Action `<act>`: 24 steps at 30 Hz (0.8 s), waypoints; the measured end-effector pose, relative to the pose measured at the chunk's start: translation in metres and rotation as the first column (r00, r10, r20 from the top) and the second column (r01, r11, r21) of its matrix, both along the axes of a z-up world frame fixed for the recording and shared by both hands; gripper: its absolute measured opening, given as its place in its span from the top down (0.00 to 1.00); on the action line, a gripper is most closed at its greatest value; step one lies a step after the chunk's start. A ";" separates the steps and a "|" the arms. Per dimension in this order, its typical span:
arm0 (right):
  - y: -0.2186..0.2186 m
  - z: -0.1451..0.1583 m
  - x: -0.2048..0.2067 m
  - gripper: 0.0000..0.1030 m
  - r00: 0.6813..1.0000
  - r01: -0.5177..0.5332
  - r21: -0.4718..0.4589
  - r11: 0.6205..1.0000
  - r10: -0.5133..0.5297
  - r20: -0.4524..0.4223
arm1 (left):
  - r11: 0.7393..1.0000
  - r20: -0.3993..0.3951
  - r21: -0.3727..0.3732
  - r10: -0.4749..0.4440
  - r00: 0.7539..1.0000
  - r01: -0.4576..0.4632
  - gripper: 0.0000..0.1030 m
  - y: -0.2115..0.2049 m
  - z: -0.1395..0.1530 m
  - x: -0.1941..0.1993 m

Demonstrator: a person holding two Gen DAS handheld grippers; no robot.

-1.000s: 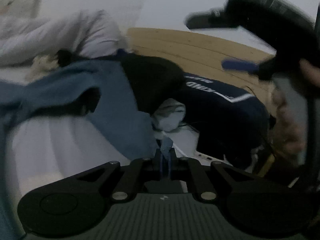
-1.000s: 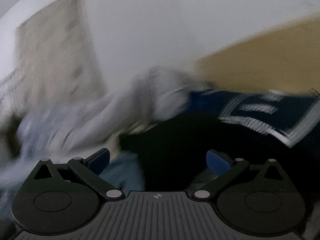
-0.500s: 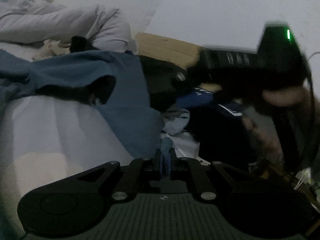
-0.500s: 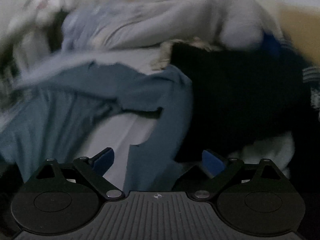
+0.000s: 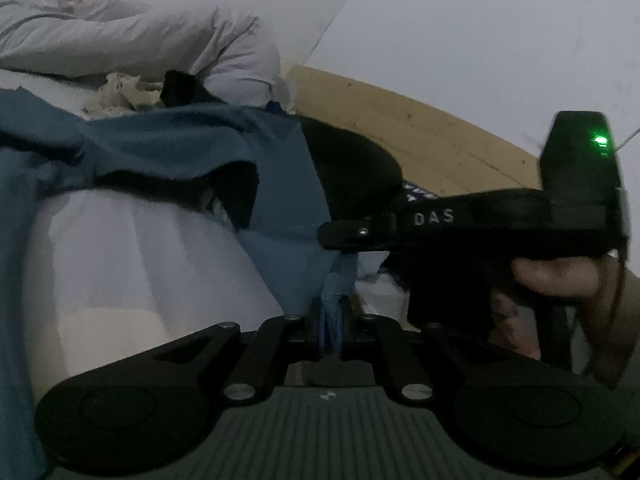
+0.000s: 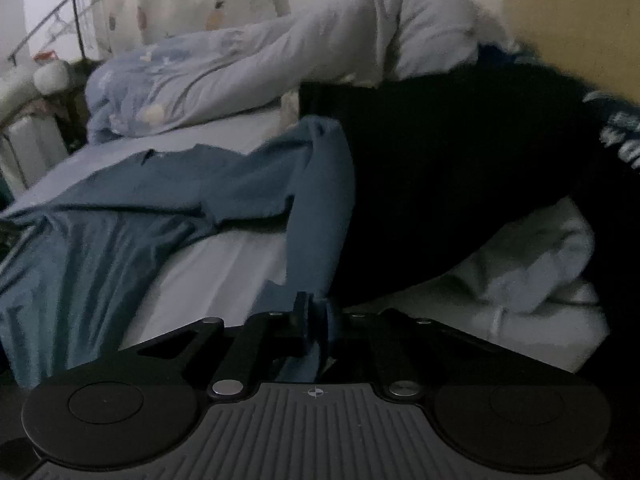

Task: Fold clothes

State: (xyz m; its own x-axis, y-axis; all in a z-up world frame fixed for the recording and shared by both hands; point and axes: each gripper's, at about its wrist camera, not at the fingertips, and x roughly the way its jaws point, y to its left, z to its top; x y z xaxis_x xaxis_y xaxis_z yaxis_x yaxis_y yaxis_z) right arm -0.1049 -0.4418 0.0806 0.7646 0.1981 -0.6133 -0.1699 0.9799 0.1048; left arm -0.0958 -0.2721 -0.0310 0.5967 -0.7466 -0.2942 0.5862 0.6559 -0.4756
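A blue garment (image 6: 120,216) is spread across the white bed (image 6: 224,268), beside a black garment (image 6: 440,184).
One edge is pinched between the pressed-together fingers of the left gripper (image 5: 330,332); the right gripper (image 6: 316,320) is seen closing, with blue cloth between its jaws.

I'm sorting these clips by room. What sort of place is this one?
Most likely a bedroom: clothes lie on a white-sheeted bed, a bundled pale duvet sits at the back, and a wooden bed frame runs along a plain wall.
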 end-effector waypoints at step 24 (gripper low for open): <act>0.122 0.150 0.055 0.96 0.991 -0.028 -0.115 0.993 0.043 0.129 | 0.985 0.025 -0.126 0.125 0.992 -0.120 0.95 0.120 0.117 0.051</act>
State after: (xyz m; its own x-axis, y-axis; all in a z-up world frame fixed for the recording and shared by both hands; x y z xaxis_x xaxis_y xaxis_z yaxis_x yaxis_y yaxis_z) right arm -0.0500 -0.3199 0.2305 0.8335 0.1623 -0.5281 -0.2101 0.9772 -0.0312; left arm -0.0450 -0.1522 0.0858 0.6937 -0.6968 -0.1824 0.5218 0.6607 -0.5396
